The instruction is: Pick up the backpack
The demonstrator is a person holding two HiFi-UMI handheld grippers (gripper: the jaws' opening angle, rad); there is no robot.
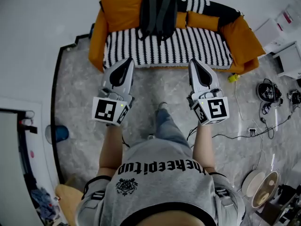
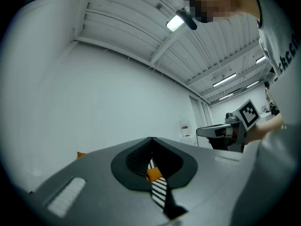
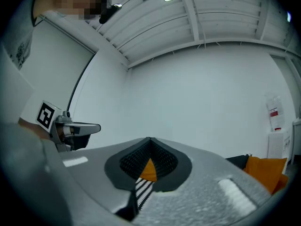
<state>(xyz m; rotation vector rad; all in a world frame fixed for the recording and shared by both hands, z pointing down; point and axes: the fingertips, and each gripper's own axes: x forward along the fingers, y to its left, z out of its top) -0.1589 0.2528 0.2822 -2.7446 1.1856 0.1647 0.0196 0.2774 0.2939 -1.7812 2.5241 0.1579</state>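
A black backpack (image 1: 157,13) is seen standing upright on a sofa (image 1: 188,48), leaned against its back edge, somewhat left of the middle. The seat is covered by a black-and-white striped throw (image 1: 178,46). A large orange cushion (image 1: 121,6) is set at the back left corner, touching the backpack's side, and a smaller orange cushion (image 1: 202,20) is placed just beside the backpack on the other side.

Both grippers are held level in front of the person, side by side and well apart from each other, pointed at the sofa's front edge. Neither is touching the backpack.

The left gripper (image 1: 128,60) is shown in its own view (image 2: 151,139) with its jaws pressed together at the tips, nothing pinched between them; only a strip of the striped throw and a bit of orange are seen through the slit below the tips. The right gripper (image 1: 194,61) is likewise shown in its own view (image 3: 149,139) with its jaws pressed together and nothing caught in them.

A grey marbled floor (image 1: 155,88) is seen under the person, and black cables (image 1: 244,135) are strewn on it off the sofa's right end.
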